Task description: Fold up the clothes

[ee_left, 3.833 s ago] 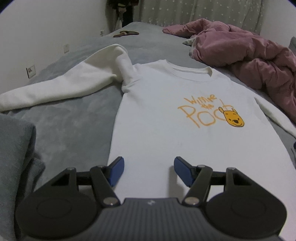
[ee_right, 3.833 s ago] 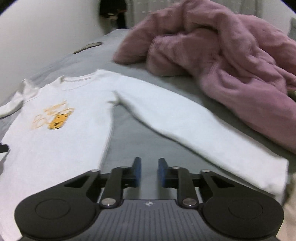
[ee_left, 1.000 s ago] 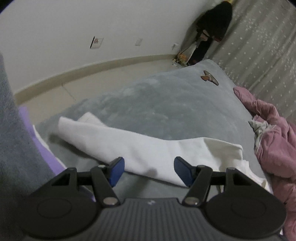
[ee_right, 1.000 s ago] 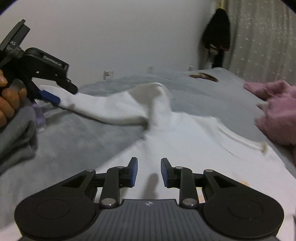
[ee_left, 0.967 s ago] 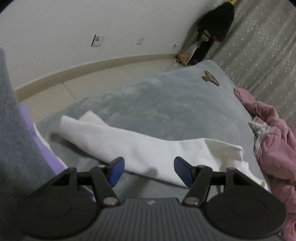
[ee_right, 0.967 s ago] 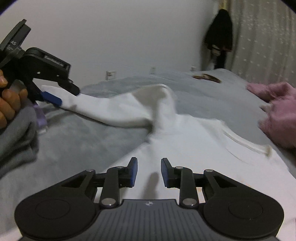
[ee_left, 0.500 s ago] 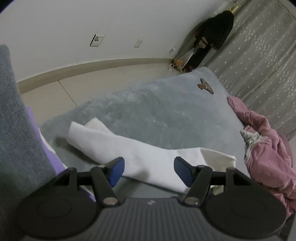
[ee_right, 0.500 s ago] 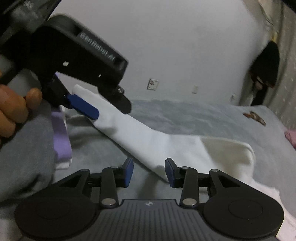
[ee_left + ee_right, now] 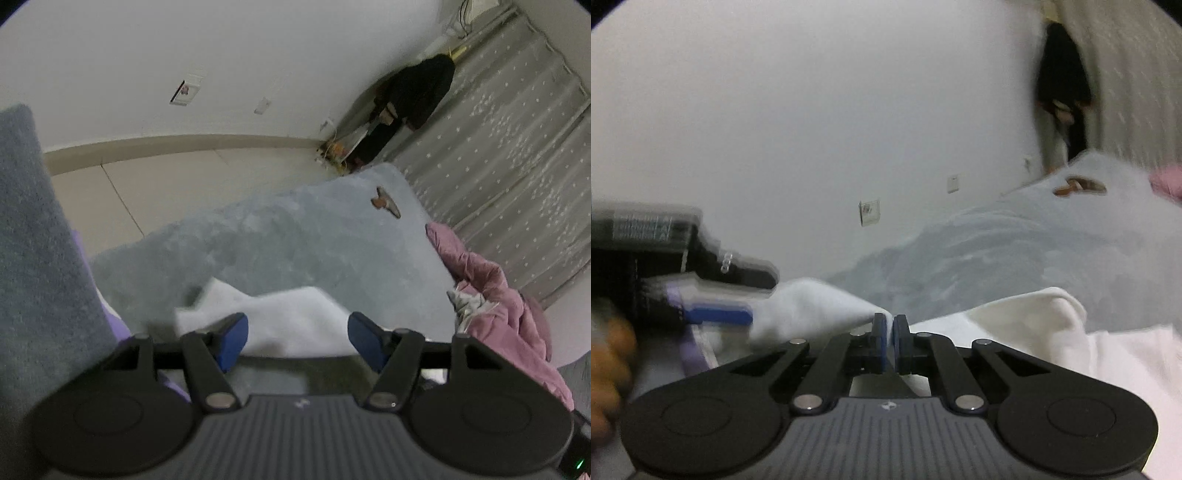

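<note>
Between its pads, the right gripper [image 9: 889,328] now pinches the white sleeve [image 9: 812,306], open half a second ago; left gripper [image 9: 295,332] gapes wide beside it, so folding can proceed.

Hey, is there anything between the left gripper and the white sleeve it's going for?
Nothing visible. The left gripper is open with the white sleeve lying right ahead between its fingers, on the grey blanket. The right gripper already pinches that sleeve.

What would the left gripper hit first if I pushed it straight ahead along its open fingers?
Most likely the white sleeve, which lies between and just beyond the left gripper. Past it is the grey blanket. Blur makes the depth uncertain.
</note>
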`<move>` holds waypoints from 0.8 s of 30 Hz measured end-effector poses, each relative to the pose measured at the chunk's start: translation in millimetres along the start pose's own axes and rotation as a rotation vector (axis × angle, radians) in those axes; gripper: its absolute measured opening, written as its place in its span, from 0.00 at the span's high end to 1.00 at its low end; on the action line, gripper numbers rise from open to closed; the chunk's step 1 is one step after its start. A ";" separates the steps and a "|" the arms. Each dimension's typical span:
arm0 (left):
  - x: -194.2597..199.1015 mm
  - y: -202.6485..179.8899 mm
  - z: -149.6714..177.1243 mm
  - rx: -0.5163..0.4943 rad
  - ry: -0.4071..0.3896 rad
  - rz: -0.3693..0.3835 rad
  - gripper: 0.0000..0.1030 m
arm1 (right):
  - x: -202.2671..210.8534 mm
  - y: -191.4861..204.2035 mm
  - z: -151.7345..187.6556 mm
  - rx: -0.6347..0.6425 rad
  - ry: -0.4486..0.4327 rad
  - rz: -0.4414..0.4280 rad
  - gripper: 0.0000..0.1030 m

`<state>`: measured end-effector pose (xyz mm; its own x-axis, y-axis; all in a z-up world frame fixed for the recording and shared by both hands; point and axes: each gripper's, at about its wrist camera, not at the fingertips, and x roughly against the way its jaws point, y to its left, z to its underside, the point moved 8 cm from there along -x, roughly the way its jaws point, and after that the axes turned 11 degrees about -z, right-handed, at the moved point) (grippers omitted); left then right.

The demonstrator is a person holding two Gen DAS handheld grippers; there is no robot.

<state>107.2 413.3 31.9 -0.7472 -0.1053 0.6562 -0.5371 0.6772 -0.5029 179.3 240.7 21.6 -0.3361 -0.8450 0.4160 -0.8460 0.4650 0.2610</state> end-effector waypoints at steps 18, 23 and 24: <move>-22.4 -58.8 25.1 -0.410 -0.063 -0.179 0.32 | 23.3 -85.9 -5.1 -0.487 -0.093 -0.015 0.95; -29.5 -64.2 34.5 -0.427 -0.025 -0.176 0.33 | 31.1 -84.4 -2.9 -0.501 -0.109 -0.048 0.95; -31.6 -64.7 35.2 -0.416 -0.017 -0.172 0.33 | 33.0 -83.9 -2.6 -0.497 -0.109 -0.047 0.95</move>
<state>151.7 347.1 23.9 -0.6690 -0.2516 0.6993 -0.4535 0.8837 -0.1159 240.3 174.5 15.7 -0.3659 -0.8786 0.3070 -0.5713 0.4724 0.6711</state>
